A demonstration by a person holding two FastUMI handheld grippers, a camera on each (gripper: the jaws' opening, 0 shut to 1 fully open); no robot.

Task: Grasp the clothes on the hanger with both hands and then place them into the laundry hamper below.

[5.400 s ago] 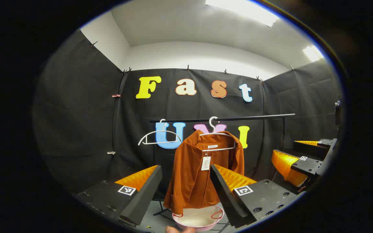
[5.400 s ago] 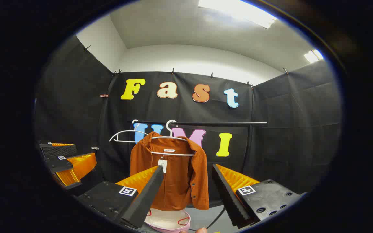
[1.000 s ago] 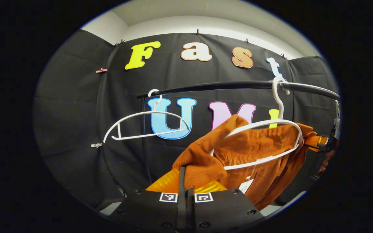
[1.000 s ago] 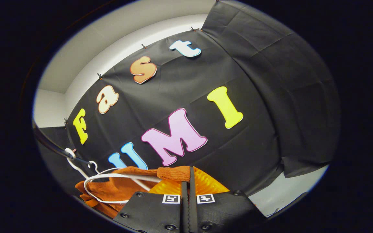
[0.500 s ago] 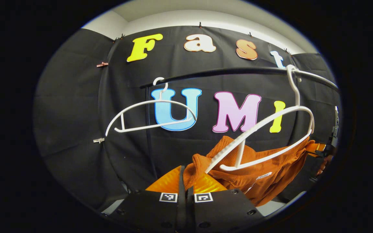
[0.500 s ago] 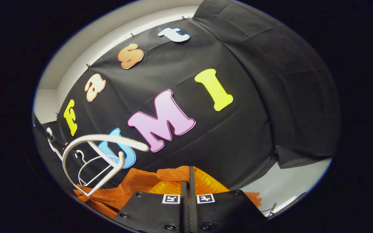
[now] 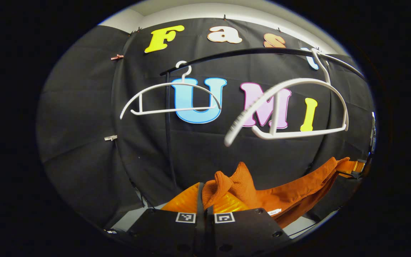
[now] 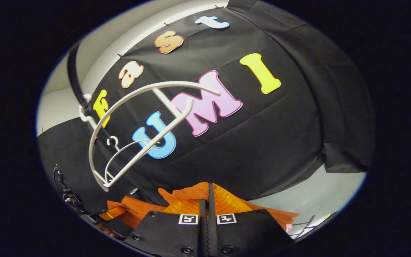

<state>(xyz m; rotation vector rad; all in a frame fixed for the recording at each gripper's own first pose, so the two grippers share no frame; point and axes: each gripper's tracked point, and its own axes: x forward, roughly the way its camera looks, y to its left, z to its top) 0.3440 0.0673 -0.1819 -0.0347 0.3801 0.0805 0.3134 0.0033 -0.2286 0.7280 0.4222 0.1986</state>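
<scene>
In the left gripper view, the orange shirt [image 7: 291,194] is sagging across the lower right below a bare white hanger [image 7: 291,107] and a second hanger [image 7: 171,98] on the rail [image 7: 234,53]. The left gripper [image 7: 204,200] is pinching its bunched shoulder. In the right gripper view, the right gripper [image 8: 207,198] is clamping a shirt fold at bottom centre; a pink rim at the lower right edge is too small to identify.

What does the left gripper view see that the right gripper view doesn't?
Left gripper view: small clips pinned on the wall, and the rail's upright post. Right gripper view: a patch of pale floor and a black cable. Both: bare white hangers on the black rail, and the orange shirt, pinched by the left tongs and the right tongs.
</scene>
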